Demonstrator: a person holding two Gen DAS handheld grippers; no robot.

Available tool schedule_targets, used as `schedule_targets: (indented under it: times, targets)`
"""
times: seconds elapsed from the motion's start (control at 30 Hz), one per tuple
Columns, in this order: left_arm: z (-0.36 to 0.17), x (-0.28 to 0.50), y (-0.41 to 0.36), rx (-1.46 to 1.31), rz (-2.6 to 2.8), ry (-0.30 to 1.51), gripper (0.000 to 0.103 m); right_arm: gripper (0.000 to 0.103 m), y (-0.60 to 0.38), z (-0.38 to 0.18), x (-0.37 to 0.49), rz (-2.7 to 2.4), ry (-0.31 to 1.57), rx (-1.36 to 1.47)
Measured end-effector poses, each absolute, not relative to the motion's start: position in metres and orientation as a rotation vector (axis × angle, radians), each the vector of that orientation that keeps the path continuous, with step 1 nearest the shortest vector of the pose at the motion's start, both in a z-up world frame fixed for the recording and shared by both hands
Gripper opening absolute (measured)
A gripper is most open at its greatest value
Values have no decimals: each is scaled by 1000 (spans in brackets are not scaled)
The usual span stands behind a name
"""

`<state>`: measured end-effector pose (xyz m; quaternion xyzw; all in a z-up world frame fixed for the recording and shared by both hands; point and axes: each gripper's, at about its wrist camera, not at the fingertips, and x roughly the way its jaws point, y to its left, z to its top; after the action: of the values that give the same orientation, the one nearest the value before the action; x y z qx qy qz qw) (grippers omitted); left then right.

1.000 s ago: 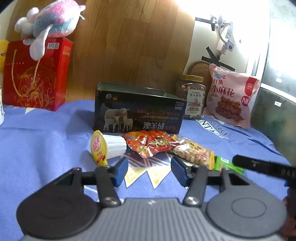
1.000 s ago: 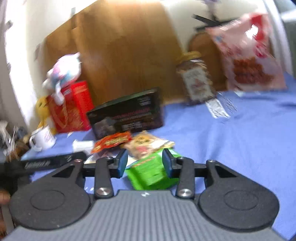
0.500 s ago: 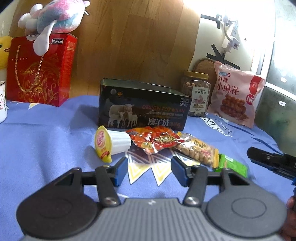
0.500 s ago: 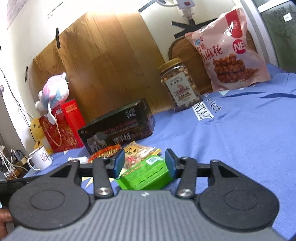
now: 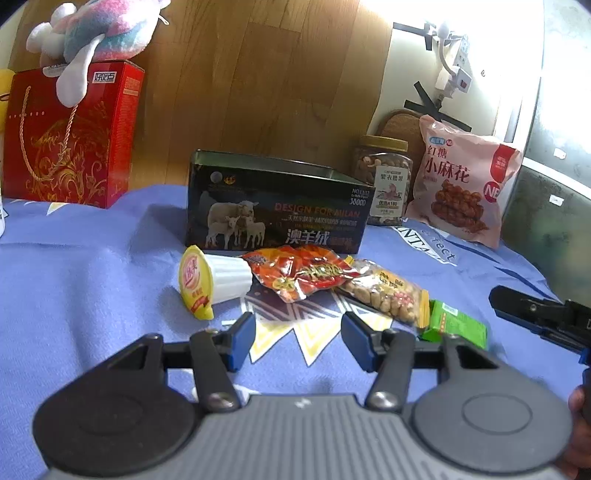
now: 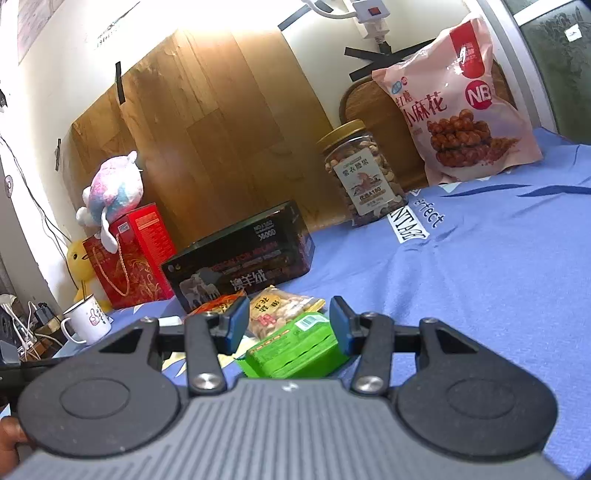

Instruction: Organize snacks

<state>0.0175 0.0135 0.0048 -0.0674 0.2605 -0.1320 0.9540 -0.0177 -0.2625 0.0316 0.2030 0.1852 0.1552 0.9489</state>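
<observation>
On the blue cloth lie a white jelly cup with a yellow lid (image 5: 210, 282), a red snack packet (image 5: 306, 271), a peanut packet (image 5: 388, 293) and a green packet (image 5: 456, 325). Behind them stands an open dark tin box (image 5: 277, 206). My left gripper (image 5: 297, 341) is open and empty, a little short of the cup and the red packet. My right gripper (image 6: 288, 326) is open with the green packet (image 6: 295, 347) lying between its fingers; I cannot tell if they touch it. The peanut packet (image 6: 279, 306) and the box (image 6: 240, 266) lie beyond it.
A nut jar (image 5: 384, 184) and a pink snack bag (image 5: 461, 181) stand at the back right. A red gift box (image 5: 70, 136) with a plush toy (image 5: 92, 33) on top stands at the back left. A white mug (image 6: 86, 321) sits at the left edge.
My left gripper drew back a little and rose. My right gripper pulled back to the right in the left wrist view and steadied, still around the green packet.
</observation>
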Motion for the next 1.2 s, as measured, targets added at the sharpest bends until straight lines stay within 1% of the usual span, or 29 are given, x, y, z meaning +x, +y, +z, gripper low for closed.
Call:
schedule_targets:
  times: [0.13,0.33,1.2]
  targets:
    - [4,21,10,-115,-285,551,52,51,-258,32,-15,320,404,396]
    - [6,14,14,-131,-290,505,52,51,-257,31,-16,330,406,392]
    - [8,13,21,-159,-326,479,54,51,-253,32,-16,331,418,375]
